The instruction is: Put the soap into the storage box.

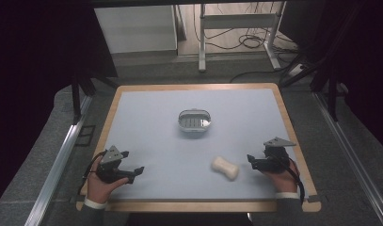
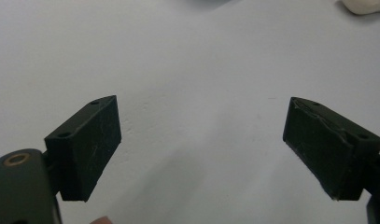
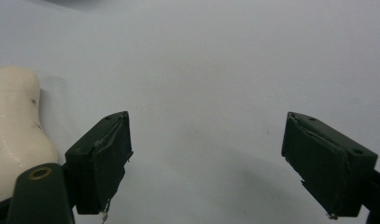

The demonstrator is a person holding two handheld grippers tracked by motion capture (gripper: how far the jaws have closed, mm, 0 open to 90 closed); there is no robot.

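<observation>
Nearest the high camera, two hands are seen at the near edge of a pale blue table (image 1: 147,113), each wrapped around a black gripper. The left gripper (image 1: 135,172) is held low over the table, well to the left of a cream bar of soap (image 1: 225,168) and well apart from it. Its jaws are spread wide with nothing between them; in the left gripper view (image 2: 201,144) bare table lies in the gap and the soap (image 2: 365,5) is glimpsed far off at the top right corner. The right gripper (image 1: 251,161) is held just to the right of the soap, pointed toward it, likely so that the soap can be taken first. Its jaws are also spread wide and empty; in the right gripper view (image 3: 206,158) the soap (image 3: 12,135) lies just outside the left jaw, not between the two. Beyond the soap, toward the table's middle, a grey oval soap dish (image 1: 195,122) with a slotted floor is set, empty, probably as the place meant for the soap. The soap lies flat on the table, slightly slanted.
</observation>
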